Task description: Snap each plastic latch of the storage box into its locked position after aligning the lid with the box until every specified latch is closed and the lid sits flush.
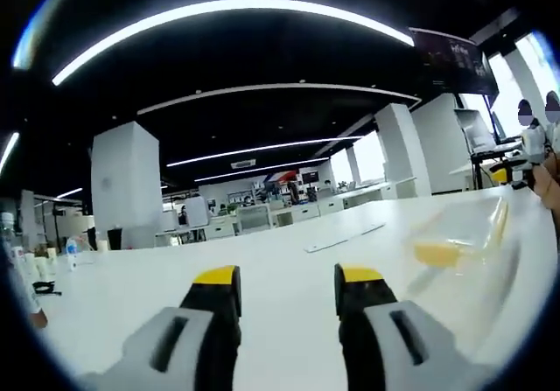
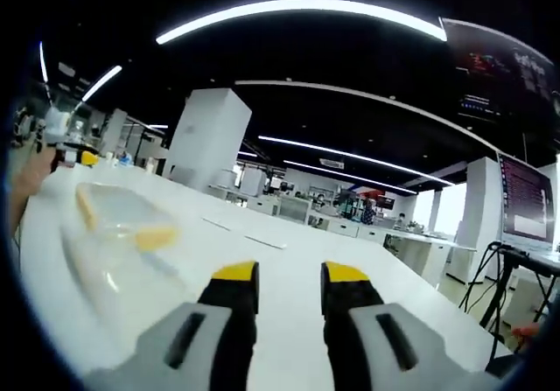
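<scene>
The left gripper view looked low and level along a white table (image 1: 289, 295) from just above its top, with the clear storage box (image 1: 464, 242) near on the right side of the picture and an open office far behind it. The right gripper view sat equally low over that table (image 2: 289, 260), faced much the same way down the room, and had the storage box (image 2: 122, 233) close on its left side. Both views shared the box, the tabletop stretching beyond it, and the curved ceiling lights (image 1: 236, 10) above it.
</scene>
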A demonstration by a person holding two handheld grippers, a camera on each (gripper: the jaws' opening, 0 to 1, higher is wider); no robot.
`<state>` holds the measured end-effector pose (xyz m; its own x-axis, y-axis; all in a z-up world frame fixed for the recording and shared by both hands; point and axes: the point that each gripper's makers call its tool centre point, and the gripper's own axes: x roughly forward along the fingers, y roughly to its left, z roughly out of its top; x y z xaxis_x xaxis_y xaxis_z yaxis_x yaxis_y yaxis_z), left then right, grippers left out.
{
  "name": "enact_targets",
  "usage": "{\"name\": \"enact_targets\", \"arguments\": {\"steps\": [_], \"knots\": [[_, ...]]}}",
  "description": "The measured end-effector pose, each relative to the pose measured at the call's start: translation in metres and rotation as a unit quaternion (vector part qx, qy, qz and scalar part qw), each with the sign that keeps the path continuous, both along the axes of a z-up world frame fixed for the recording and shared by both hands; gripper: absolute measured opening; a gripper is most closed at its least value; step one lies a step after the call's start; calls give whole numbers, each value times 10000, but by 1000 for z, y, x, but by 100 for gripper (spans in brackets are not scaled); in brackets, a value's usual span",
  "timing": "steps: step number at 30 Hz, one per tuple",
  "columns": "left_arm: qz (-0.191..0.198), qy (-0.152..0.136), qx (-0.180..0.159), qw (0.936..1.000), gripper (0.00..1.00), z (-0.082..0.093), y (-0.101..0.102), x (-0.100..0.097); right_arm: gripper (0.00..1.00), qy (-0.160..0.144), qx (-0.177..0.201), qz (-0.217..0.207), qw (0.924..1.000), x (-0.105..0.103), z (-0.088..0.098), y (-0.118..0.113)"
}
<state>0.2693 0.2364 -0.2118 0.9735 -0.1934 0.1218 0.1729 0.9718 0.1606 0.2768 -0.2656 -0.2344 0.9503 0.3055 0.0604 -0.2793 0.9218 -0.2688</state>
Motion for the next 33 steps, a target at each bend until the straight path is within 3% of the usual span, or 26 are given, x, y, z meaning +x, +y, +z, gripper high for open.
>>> {"name": "enact_targets", "arguments": {"steps": [8, 33], "knots": [[-61, 56, 95, 9999, 42, -1, -5, 2, 27, 47, -30, -27, 10000, 1, -1, -2], [-229, -46, -200, 9995, 38, 3, -4, -5, 27, 142, -59, 141, 9998, 1, -6, 7]]}}
